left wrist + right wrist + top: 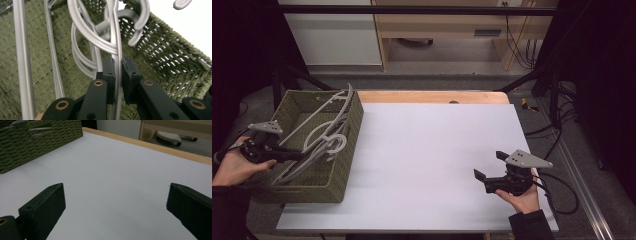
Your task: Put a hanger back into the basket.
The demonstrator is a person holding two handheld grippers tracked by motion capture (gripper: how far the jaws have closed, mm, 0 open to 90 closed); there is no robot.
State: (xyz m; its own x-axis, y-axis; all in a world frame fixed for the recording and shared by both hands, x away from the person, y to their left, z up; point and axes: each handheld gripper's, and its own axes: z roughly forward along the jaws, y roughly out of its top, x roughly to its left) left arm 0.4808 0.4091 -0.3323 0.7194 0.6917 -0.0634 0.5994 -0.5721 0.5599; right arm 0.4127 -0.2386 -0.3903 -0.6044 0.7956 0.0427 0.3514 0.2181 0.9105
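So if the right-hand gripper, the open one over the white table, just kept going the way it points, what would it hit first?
Probably the olive-green woven basket. The right gripper points left across the bare white table top, open and holding nothing, and the way looks free until the basket's side wall, though depth is hard to judge.

Grey plastic clothes hangers (pixel 319 137) sit bundled in the olive woven basket (pixel 343 172) at the table's left edge, tilted, their arms poking above the far rim. In the left gripper view their hooks (pixel 135 23) overlap and tangle, and one thin grey hanger bar (pixel 118 50) runs upright, pinched between two black pads.
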